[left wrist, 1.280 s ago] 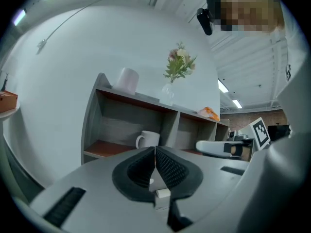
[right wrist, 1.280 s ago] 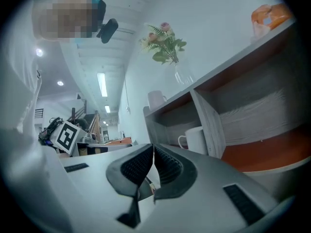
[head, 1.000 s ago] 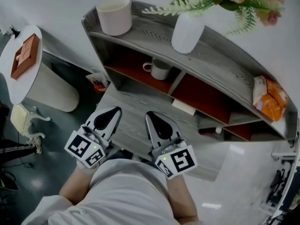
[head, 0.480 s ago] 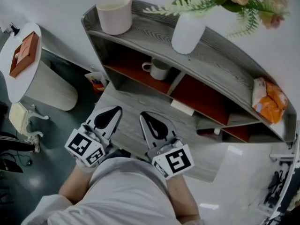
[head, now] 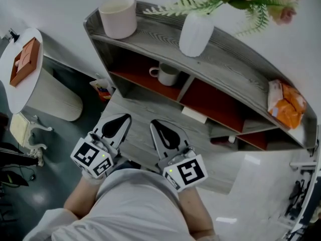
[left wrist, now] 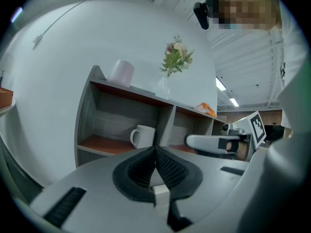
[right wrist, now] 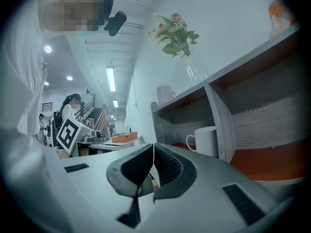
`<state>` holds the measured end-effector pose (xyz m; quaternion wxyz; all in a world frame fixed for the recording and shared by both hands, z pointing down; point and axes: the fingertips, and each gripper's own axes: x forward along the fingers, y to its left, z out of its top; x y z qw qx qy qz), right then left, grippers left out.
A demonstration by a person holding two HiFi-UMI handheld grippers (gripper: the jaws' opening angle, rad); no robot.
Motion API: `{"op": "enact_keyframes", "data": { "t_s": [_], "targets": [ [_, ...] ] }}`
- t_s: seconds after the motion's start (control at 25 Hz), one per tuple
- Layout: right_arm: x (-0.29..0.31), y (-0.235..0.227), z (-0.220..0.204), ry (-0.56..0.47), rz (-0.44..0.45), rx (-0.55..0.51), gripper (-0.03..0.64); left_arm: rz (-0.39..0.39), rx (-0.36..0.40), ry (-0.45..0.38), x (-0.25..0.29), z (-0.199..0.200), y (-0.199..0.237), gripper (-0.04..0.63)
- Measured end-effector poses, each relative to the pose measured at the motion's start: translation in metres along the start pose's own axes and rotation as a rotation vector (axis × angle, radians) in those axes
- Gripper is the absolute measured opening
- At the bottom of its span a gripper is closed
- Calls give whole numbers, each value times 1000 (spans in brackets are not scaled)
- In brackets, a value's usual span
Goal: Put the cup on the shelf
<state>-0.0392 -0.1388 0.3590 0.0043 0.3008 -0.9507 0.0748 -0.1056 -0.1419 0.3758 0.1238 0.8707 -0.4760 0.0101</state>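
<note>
The white cup (head: 164,74) stands upright in the left compartment of the grey shelf (head: 241,69), on its red-brown board, handle to the left. Neither gripper holds it. My left gripper (head: 126,116) and right gripper (head: 153,123) hover side by side well in front of the shelf, both shut with nothing between the jaws. From the left gripper (left wrist: 155,148) the cup (left wrist: 142,136) shows straight ahead. Beyond the shut right gripper (right wrist: 153,145) the cup (right wrist: 206,141) sits a little to the right.
On the shelf top stand a white pot (head: 118,17), a white vase with flowers (head: 194,34) and an orange bag (head: 286,104). A white card (head: 194,114) lies on the lower board. A round white table (head: 17,92) with an orange box stands at the left.
The right gripper has shifted a little left, closer to the left gripper. The cup has stayed in its compartment and both grippers stay shut.
</note>
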Motion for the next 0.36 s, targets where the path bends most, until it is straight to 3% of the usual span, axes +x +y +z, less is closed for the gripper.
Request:
{"op": "enact_keyframes", "data": {
  "t_s": [0.36],
  "targets": [
    [-2, -1, 0, -2, -19, 9, 21, 6, -3, -5, -4, 1, 2, 17]
  ]
}}
